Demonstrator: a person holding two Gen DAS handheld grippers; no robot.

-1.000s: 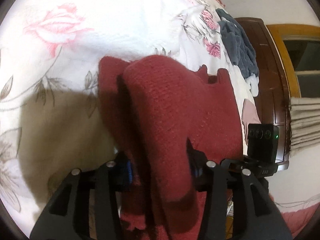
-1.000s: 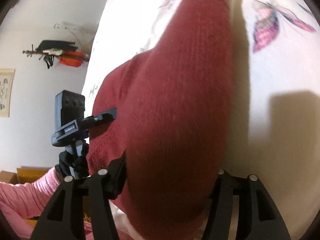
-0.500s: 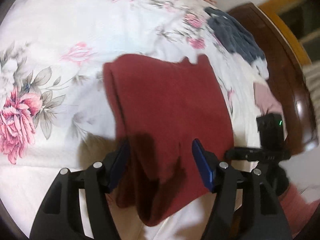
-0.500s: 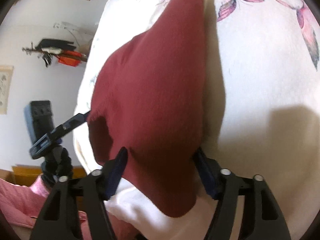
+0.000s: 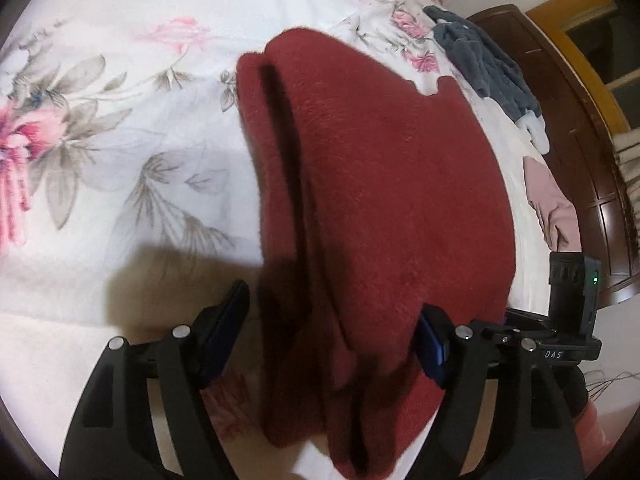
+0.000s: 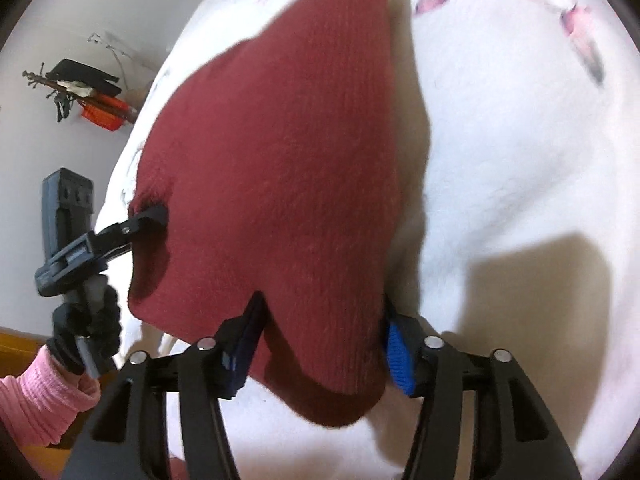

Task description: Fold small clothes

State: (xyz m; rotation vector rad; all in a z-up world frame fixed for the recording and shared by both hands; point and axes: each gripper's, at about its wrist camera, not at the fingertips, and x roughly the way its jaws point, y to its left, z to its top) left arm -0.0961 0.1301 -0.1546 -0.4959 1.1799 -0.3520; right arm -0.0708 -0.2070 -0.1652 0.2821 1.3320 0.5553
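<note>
A dark red knit garment (image 5: 380, 200), folded double, lies on the floral bed sheet (image 5: 120, 160). Its near end runs between the fingers of my left gripper (image 5: 332, 336), which stands open. The left pad is clear of the cloth and the right pad touches it. In the right wrist view the same garment (image 6: 288, 160) fills the gap of my right gripper (image 6: 324, 340), and both blue pads press on a thick fold whose end droops below them. The left gripper (image 6: 80, 248) shows at that view's left, one fingertip at the garment's corner.
A grey garment (image 5: 484, 60) and a pale pink one (image 5: 552, 208) lie near the bed's far edge, by a dark wooden bed frame (image 5: 580, 120). A gloved hand with a pink sleeve (image 6: 44, 392) holds the left gripper. Bare white sheet (image 6: 520, 160) spreads to the right.
The left gripper's fingers have spread steadily wider, freeing the cloth. The right gripper's fingers widened, then narrowed again onto the fold. The garment has come down onto the sheet.
</note>
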